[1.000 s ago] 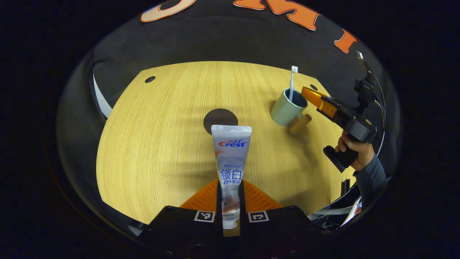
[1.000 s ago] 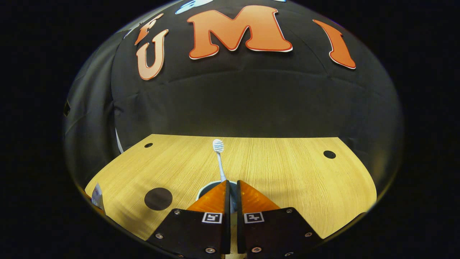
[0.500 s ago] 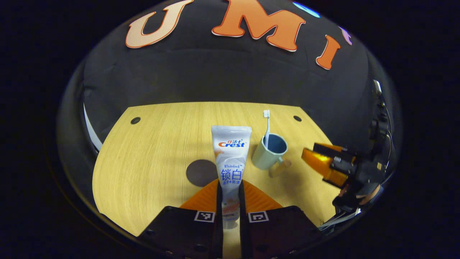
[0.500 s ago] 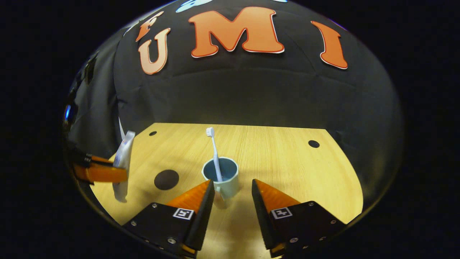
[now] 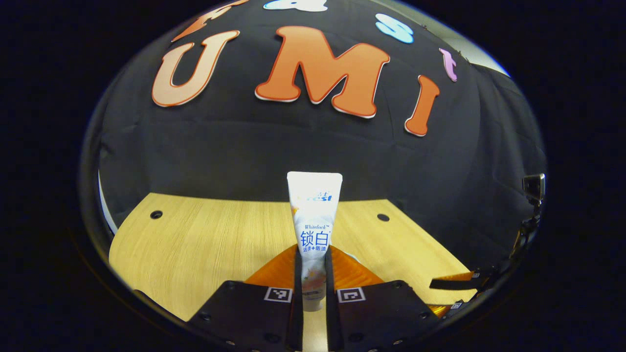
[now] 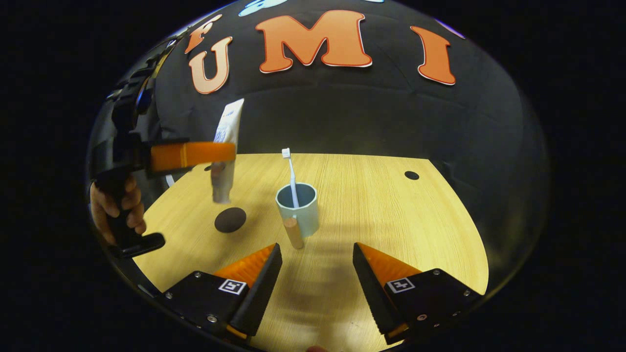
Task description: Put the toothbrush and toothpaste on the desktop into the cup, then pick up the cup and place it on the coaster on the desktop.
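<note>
Clamped upright in left gripper (image 6: 193, 155) at frame's upper left, white toothpaste tube (image 6: 226, 146) hanging left of pale-blue cup (image 6: 299, 211); right gripper (image 6: 315, 274) spread wide, empty.

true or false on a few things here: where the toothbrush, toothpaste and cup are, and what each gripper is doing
1. The toothbrush stands in the cup. True.
2. The toothpaste lies flat on the desktop. False: the left gripper is shut on it and holds it upright in the air.
3. The right gripper is open and holds nothing. True.
4. The cup sits on the coaster. False: the dark round coaster lies bare beside it.
5. The cup's wooden handle points toward the right gripper. True.
</note>
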A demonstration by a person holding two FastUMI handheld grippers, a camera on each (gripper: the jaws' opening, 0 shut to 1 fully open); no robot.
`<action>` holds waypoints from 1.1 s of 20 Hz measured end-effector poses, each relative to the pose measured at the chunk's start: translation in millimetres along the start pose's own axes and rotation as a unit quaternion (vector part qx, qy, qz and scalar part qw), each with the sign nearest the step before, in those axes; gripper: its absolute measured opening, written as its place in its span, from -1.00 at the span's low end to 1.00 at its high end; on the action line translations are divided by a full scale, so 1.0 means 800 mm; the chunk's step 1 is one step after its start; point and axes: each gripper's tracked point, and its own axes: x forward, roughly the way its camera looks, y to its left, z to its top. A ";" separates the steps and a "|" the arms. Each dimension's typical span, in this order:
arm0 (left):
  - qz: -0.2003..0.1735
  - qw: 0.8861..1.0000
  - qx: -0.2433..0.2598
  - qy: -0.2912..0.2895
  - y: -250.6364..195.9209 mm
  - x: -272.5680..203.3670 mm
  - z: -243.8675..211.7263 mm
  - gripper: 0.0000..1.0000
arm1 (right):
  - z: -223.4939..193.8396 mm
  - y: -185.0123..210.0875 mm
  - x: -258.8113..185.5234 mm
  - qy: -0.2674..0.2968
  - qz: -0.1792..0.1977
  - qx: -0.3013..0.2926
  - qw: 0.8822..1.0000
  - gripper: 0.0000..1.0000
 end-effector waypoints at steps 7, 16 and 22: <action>-0.034 0.993 0.044 -0.102 -0.044 0.046 0.008 -0.63 | -0.053 -0.011 -0.008 0.043 -0.009 0.007 0.999 0.80; -0.018 0.988 0.085 -0.131 -0.075 0.100 -0.052 -0.62 | -0.087 -0.048 -0.007 0.068 -0.030 0.007 0.997 0.80; 0.017 0.984 0.100 -0.143 -0.072 0.104 -0.082 -0.63 | -0.096 -0.069 -0.008 0.074 -0.029 -0.002 0.997 0.80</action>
